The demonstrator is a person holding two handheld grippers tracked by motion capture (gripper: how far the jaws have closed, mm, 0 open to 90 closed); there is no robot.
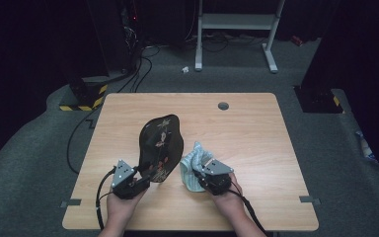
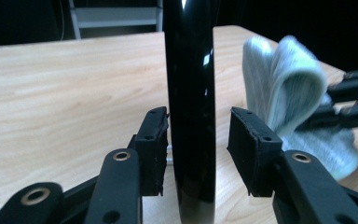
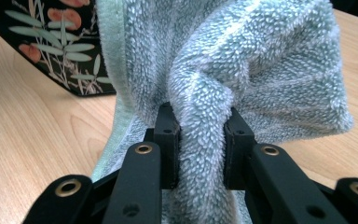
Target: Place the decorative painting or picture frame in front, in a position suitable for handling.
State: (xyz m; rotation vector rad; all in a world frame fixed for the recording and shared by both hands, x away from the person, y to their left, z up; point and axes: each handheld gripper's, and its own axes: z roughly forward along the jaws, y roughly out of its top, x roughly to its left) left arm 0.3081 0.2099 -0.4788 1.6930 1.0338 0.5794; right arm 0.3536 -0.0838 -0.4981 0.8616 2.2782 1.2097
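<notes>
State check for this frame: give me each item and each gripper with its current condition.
Black plate: on edge on the table, tilted, between the left fingers.
Towel: bunched, pinched by the right gripper.
Left gripper: open, one finger clear of the plate.
Right gripper: shut on the towel.
Table: bare wood elsewhere.

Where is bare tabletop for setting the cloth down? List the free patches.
Free: the table right of the cloth, the far strip around the grommet hole, the left edge beside the black tray. Crowded: the near centre.
</notes>
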